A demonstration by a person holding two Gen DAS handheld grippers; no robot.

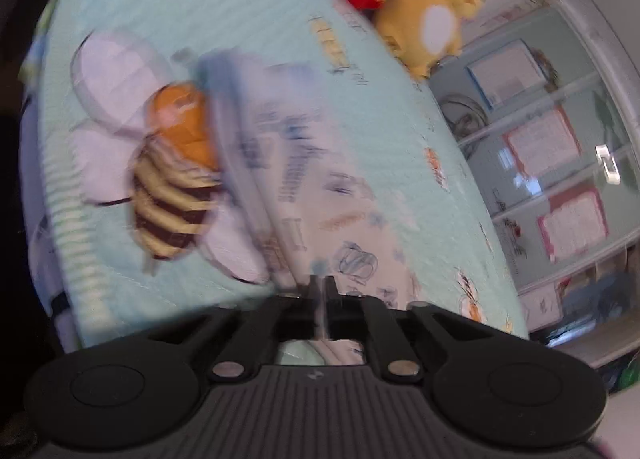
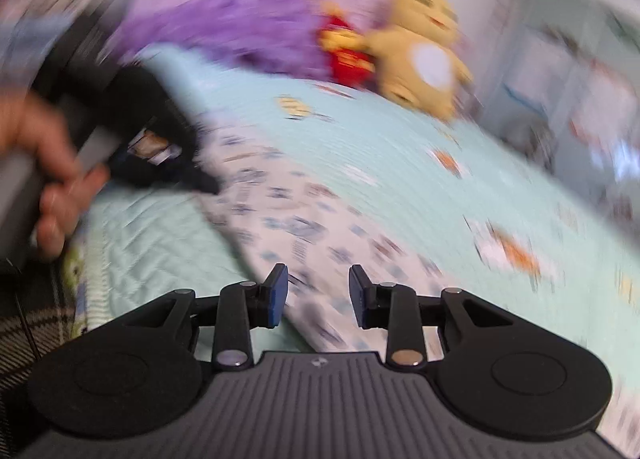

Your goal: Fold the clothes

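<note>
While the white printed garment lies spread on the pale green bed cover, the left hand-held gripper has its jaws pressed together on an edge of this cloth. The right hand-held gripper stands partly apart just over the garment and grips nothing. A yellow plush toy sits at the far edge of the bed.

Bright, even daylight; heavy motion blur, fisheye-warped, dark-vignetted edges.

Black left gripper; right gripper fingers (blue-padded), silver screws.
</note>
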